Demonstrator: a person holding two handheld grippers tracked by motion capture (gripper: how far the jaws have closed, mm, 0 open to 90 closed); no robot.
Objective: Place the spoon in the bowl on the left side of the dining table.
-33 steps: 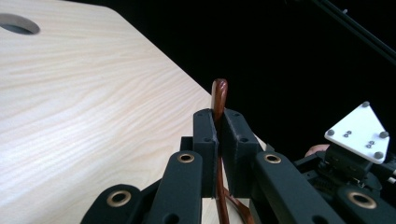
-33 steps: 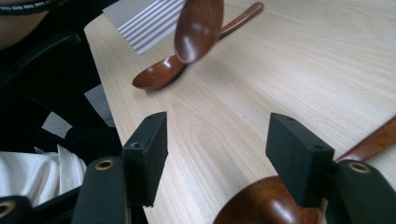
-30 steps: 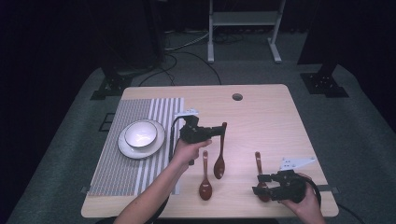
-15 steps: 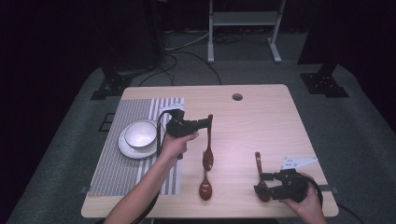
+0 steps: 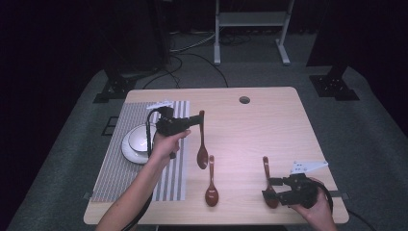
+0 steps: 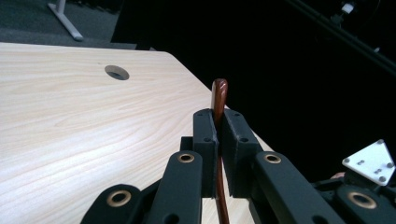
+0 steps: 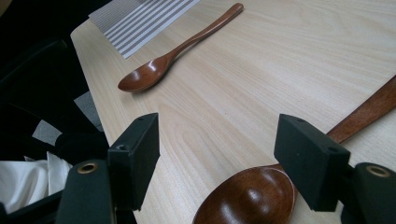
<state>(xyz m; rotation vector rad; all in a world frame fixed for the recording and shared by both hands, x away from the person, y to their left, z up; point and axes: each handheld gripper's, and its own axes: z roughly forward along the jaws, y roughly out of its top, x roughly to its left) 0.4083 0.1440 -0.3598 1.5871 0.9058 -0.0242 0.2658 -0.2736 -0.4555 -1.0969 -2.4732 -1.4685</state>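
Observation:
Three brown wooden spoons are in the high view. My left gripper (image 5: 198, 119) is shut on the handle of one spoon (image 5: 202, 156), which hangs bowl-down just right of the striped placemat (image 5: 120, 168). The left gripper view has the pads (image 6: 205, 133) clamped on that handle (image 6: 218, 93). A second spoon (image 5: 210, 185) lies flat near the front middle. My right gripper (image 5: 270, 188) stands open around the bowl of the third spoon (image 5: 265, 166); its jaws have just been opening. In the right gripper view (image 7: 224, 161) that bowl (image 7: 247, 196) lies between the jaws, untouched.
A white bowl on a plate (image 5: 137, 142) sits on the placemat, just left of my left hand. The wooden table (image 5: 269, 125) has a cable hole (image 5: 244, 100) at the back. The flat spoon (image 7: 159, 67) and placemat corner (image 7: 140, 21) lie beyond my right gripper.
My left gripper has carried its spoon leftward and a little up, from the table's middle to the placemat's right edge. The right hand has stayed put.

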